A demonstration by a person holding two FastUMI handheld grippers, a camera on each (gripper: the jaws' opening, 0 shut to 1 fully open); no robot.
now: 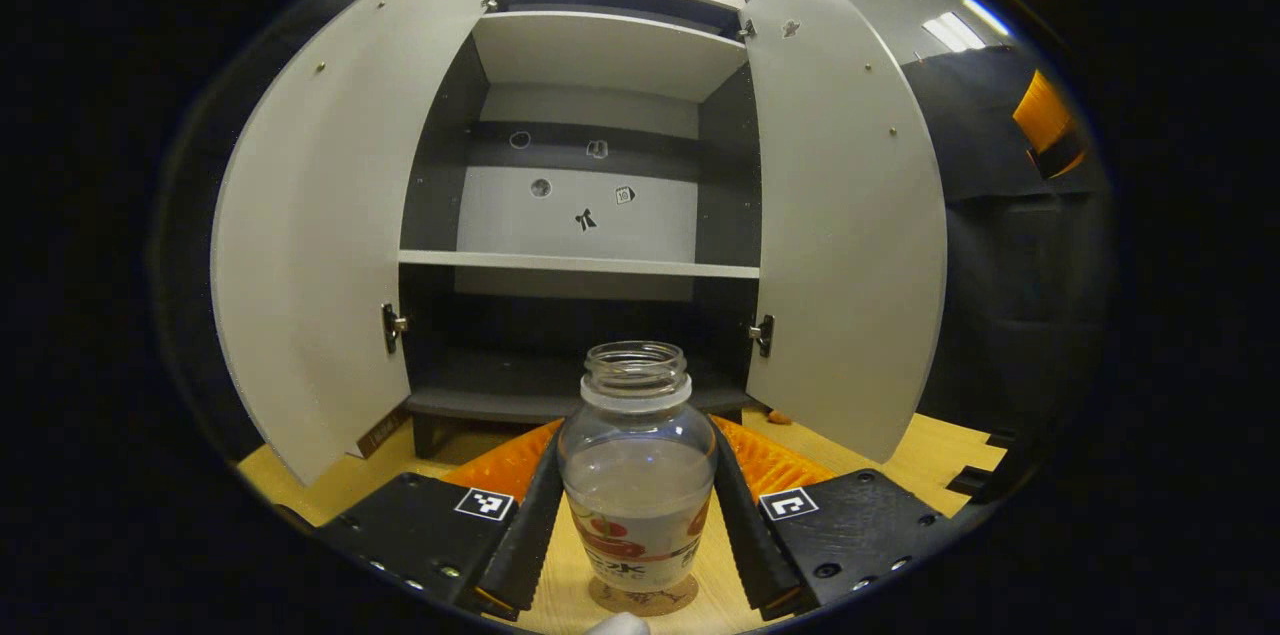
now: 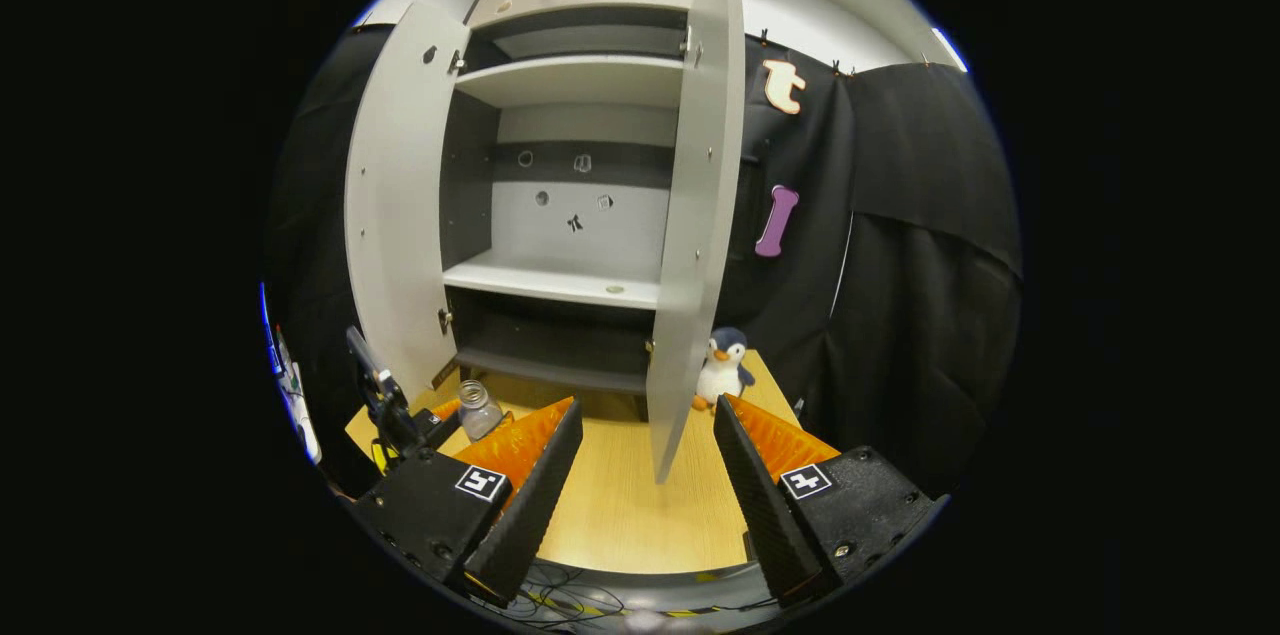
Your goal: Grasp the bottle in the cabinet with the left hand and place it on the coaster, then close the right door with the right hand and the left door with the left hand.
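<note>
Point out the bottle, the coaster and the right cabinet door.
bottle (image 1: 637, 475): left gripper view, on its clear body between the fingers.
coaster (image 1: 668, 601): left gripper view, on the rim showing under the bottle's base.
right cabinet door (image 2: 695, 215): right gripper view, on the open door's inner face.

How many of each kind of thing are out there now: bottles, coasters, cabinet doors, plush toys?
Bottle: 1
Coaster: 1
Cabinet doors, both open: 2, left door and right door
Plush penguin: 1
Total: 5
</note>
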